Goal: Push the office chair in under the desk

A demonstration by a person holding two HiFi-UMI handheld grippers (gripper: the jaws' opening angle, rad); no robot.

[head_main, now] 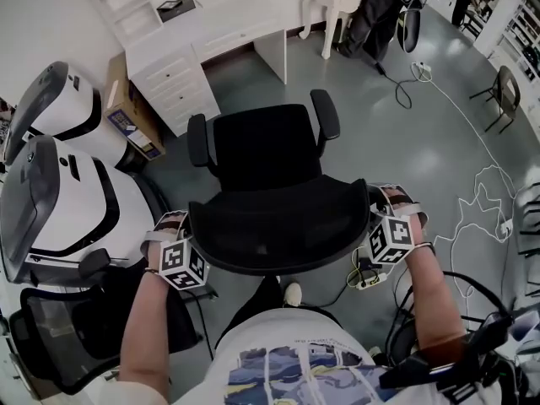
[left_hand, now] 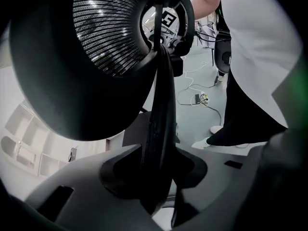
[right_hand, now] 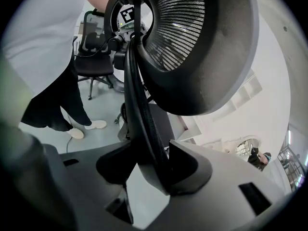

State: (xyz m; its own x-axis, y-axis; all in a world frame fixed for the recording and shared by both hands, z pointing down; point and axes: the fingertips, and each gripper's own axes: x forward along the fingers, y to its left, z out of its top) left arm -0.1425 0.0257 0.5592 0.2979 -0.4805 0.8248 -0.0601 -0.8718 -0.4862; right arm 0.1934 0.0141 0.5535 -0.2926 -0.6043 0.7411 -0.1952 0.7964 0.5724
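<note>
Clamped at opposite backrest edges by left gripper [head_main: 179, 226] and right gripper [head_main: 377, 199]: black mesh office chair [head_main: 266, 154], standing on glossy grey floor [head_main: 405, 133], facing white drawer desk [head_main: 228, 24], seat short of the kneehole. White cables [head_main: 472, 184] trailing at right.

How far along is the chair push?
Done: the left hand-held gripper and the right hand-held gripper are clamped on the backrest rim. In hand: the office chair, seat facing the desk. Left: the whole push; floor shows between chair and desk.
</note>
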